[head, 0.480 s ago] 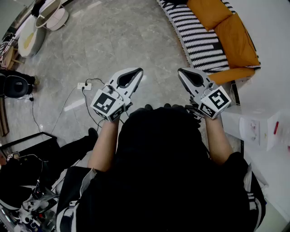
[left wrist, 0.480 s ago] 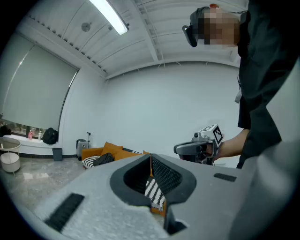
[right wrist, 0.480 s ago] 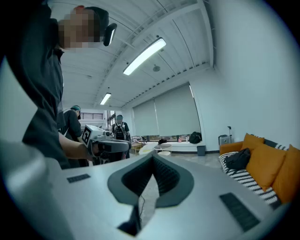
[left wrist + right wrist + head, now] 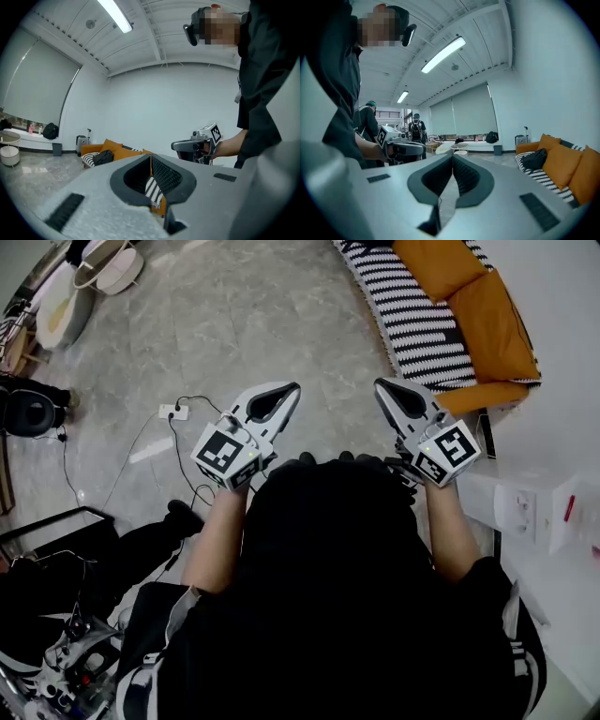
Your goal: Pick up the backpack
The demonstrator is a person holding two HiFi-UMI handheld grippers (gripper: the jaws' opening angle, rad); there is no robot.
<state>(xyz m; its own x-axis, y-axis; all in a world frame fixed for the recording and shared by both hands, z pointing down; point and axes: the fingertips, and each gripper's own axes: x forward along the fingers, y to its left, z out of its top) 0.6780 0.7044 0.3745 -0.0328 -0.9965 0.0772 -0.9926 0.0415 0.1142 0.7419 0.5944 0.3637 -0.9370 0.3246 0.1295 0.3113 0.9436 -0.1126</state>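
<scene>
**Over bare grey floor: both grippers shut, backpack far ahead on the sofa**

Close in front of the person's chest, the left gripper [image 4: 292, 388] and the right gripper [image 4: 379, 385] are held about level, side by side. Each has its jaws pressed together on nothing. Below them a white power strip [image 4: 173, 412] and its cable lie on the floor [image 4: 281, 306]. Well beyond, ahead and off to the right, runs the striped sofa [image 4: 412, 329] with its orange cushions [image 4: 478, 306]. The backpack [image 4: 534, 159] is, I think, the dark slumped bundle on the seat near the sofa's far end. At this range I can't be sure, nor tell its long axis. The right gripper is the nearer one. No lettering is readable anywhere; only the cubes' square markers show.
</scene>
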